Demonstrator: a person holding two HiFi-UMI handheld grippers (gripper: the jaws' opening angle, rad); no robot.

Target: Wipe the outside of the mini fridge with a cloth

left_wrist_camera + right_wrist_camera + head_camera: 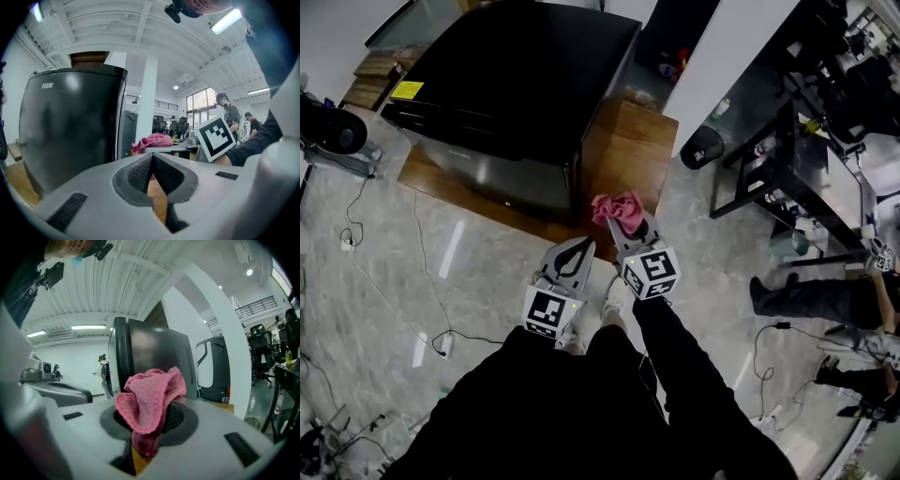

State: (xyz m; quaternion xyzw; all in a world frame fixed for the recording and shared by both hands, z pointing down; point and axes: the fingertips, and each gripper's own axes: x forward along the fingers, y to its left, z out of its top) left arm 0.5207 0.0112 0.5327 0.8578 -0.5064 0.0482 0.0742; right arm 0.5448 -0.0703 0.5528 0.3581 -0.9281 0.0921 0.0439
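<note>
Dark sleeves fill the bottom of the head view, each running to a gripper with a square-marker cube; left gripper points toward the mini fridge with its jaws pressed together at the tips and nothing between them, as the left gripper view confirms; right gripper sits just beside it on the right, jaws pinching a pink cloth; in the right gripper view the cloth is clamped at its lower part between the pads, the rest bunched up and spilling over the jaw tips; cloth is held near the front right corner of the fridge, above the edge of the wooden platform on which the fridge stands; contact between cloth and fridge cannot be confirmed, and the head view suggests a small gap; fridge is black and upright, door closed, a yellow label on its top; pale marble floor carries loose cables; a black table stands well apart at the right.
</note>
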